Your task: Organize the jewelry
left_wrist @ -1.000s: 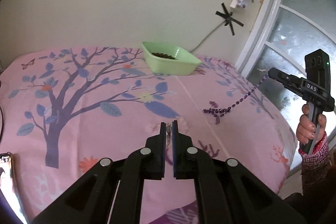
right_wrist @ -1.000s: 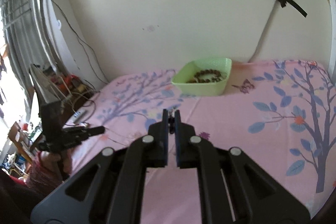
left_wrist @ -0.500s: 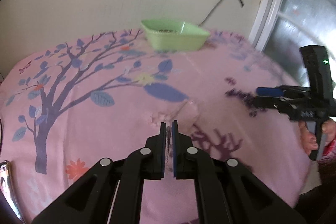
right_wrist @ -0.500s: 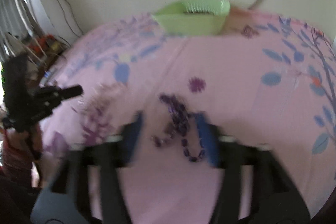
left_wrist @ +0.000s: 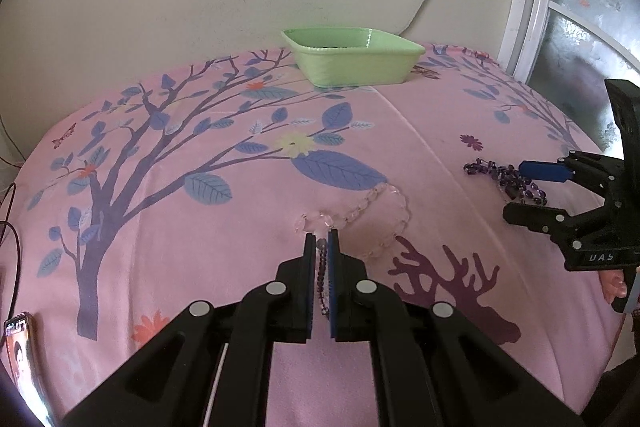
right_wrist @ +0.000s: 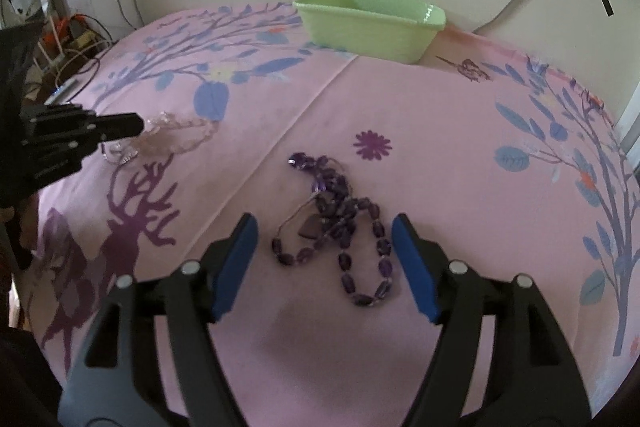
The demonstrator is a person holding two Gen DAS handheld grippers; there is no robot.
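Both wrist cameras sit low and close over the pink bedspread (left_wrist: 200, 267), each looking forward along its own fingers toward the far wall, the left view from the bed's left, the right from its right, sharing the green tray (left_wrist: 352, 61) and each other's gripper.

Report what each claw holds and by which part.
Left claw pinches one end of the pale pink bead strand. Right claw is open around the purple bead necklace, holding nothing.
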